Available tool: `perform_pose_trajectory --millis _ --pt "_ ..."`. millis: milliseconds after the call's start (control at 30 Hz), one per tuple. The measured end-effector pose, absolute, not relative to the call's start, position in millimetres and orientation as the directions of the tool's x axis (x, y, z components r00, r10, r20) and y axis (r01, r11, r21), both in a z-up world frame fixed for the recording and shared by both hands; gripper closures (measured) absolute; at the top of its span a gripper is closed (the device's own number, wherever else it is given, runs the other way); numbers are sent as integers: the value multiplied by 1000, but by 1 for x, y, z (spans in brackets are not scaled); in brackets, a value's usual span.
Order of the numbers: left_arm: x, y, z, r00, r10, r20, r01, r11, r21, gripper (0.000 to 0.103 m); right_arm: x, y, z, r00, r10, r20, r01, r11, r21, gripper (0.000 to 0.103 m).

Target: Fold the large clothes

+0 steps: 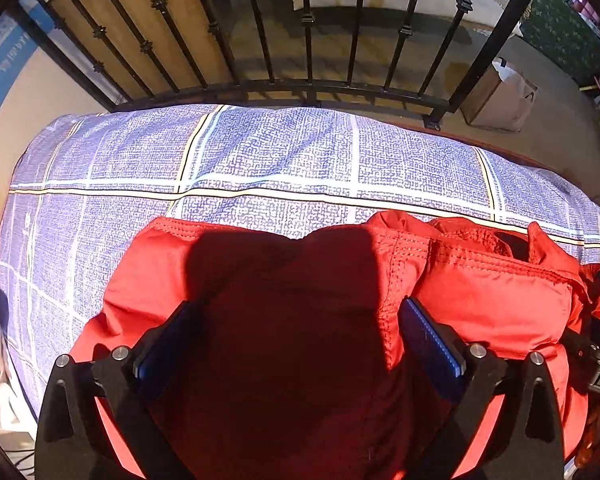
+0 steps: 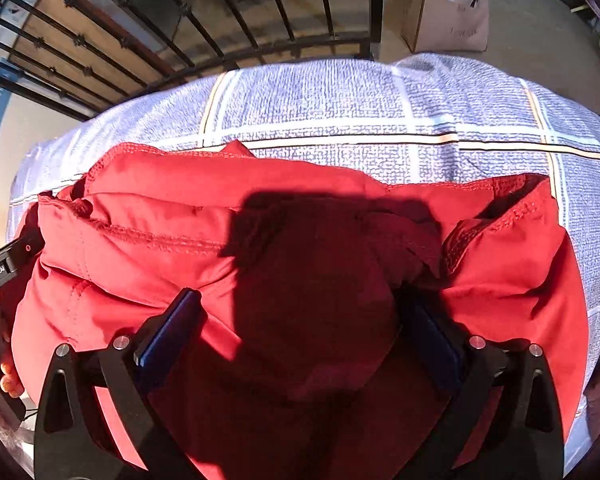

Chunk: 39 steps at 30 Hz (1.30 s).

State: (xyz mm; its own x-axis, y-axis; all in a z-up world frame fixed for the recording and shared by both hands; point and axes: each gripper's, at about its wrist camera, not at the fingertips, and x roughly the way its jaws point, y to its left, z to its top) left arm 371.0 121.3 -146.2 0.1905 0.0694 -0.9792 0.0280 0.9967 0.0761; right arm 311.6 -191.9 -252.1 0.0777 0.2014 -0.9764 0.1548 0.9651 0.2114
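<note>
Red jacket (image 1: 284, 320) bunched between open jaws, on checked bedspread (image 1: 260, 152)

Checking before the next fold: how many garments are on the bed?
1: a red jacket bunched at the bed's near edge, under both open grippers. More could be underneath.

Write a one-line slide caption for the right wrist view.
Right gripper, fingers wide apart, poised over a bunched red jacket on a blue plaid bedspread, black metal railing behind.

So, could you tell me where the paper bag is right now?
The paper bag stands on the floor beyond the bed's black railing, upper right in both views.
</note>
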Motion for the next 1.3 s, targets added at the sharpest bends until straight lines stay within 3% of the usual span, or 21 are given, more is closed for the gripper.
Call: perform_pose_trajectory --millis 100,200,300,367,467,633,700,1000,1300 --pt "359 119 -123 258 83 -963 54 994 100 7 312 -191 -231 81 191 -978 170 965 202 4" --pt "319 130 -81 391 6 -920 57 998 30 7 275 -192 -183 240 187 -952 102 971 217 4" --pt "276 144 -60 428 -25 -903 24 1000 -17 6 221 -190 -156 277 190 -942 53 976 212 4" --pt "253 150 -67 423 -22 -906 18 1000 -16 6 190 -189 -154 281 129 -951 41 988 146 4" --pt "251 153 -101 340 75 -937 4 997 81 5 163 -187 -171 252 44 -967 45 997 57 4" --pt "263 141 -131 324 133 -937 35 988 152 4 162 -169 -192 243 -34 -970 -12 999 -37 4" --pt "271 135 -137 291 157 -944 44 983 177 4 171 -169 -203 195 -33 -980 17 999 -30 4" --pt "285 146 -165 188 79 -979 27 996 85 4 194 -178 -240 76 55 -996 41 997 59 4" --pt "295 151 -183 144 72 -987 36 996 78 3 208 -176 -254 32 36 -999 34 999 37 4"
